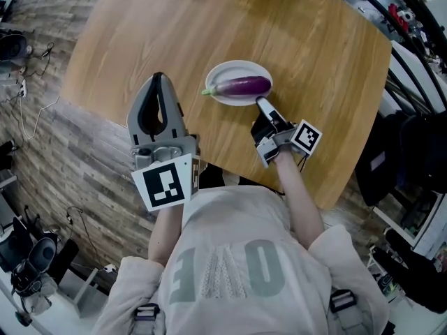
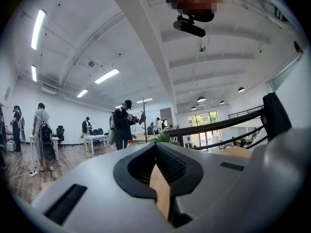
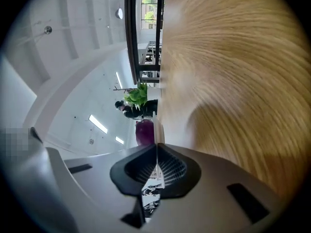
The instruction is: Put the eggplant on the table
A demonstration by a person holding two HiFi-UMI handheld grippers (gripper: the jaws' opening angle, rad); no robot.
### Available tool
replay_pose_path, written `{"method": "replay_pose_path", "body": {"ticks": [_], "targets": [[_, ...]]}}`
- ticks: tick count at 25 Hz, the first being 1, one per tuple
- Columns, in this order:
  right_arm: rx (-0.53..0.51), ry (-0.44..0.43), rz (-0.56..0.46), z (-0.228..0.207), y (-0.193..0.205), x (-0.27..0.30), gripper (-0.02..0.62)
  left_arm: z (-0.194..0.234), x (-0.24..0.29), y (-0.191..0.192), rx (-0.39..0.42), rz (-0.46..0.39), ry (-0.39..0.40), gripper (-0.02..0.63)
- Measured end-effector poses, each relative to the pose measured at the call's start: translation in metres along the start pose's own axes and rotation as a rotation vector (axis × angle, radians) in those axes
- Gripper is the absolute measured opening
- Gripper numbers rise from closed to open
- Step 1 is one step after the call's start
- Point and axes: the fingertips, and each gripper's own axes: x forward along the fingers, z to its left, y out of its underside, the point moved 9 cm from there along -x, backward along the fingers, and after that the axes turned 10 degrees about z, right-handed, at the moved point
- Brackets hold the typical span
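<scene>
The left gripper [image 1: 159, 79] is closest to the head camera, held high at the left with its jaws pressed together on nothing. It is well apart from the plate. The right gripper [image 1: 260, 102] is lower and turned on its side. Its jaws are also shut and empty, with the tip just beside the near rim of the white plate [image 1: 236, 66]. Whether the tip touches the rim cannot be told.

The eggplant [image 1: 244, 86] lies flat on that plate, not on the bare wood. Its long axis runs left to right in the head view, with the green stem end at the left and the blunt purple end at the right. The blunt end lies just beyond the right gripper's tip, and the right gripper view shows purple directly ahead of the closed jaws.

The plate rests on a light wooden table [image 1: 314, 54] with rounded corners. Beyond it is grey plank floor [image 1: 42, 138] with trailing cables. The left gripper view shows an open office with ceiling strip lights [image 2: 107, 75], desks and standing people.
</scene>
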Motion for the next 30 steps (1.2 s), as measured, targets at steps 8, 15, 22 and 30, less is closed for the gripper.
{"method": "replay_pose_path", "body": {"ticks": [8, 15, 22, 30], "targets": [[-0.008, 0.055, 0.017, -0.013, -0.002, -0.004, 0.025, -0.002, -0.005, 0.003, -0.006, 0.013, -0.019, 0.008], [0.014, 0.092, 0.014, -0.019, -0.002, -0.005, 0.025, -0.003, -0.009, 0.004, -0.008, 0.021, -0.032, 0.008], [0.037, 0.125, 0.001, -0.020, -0.002, -0.007, 0.025, -0.005, -0.011, 0.005, -0.012, 0.022, -0.037, 0.008], [0.089, 0.164, -0.044, -0.023, 0.001, -0.013, 0.026, -0.008, -0.017, 0.008, -0.019, 0.017, -0.033, 0.008]]}}
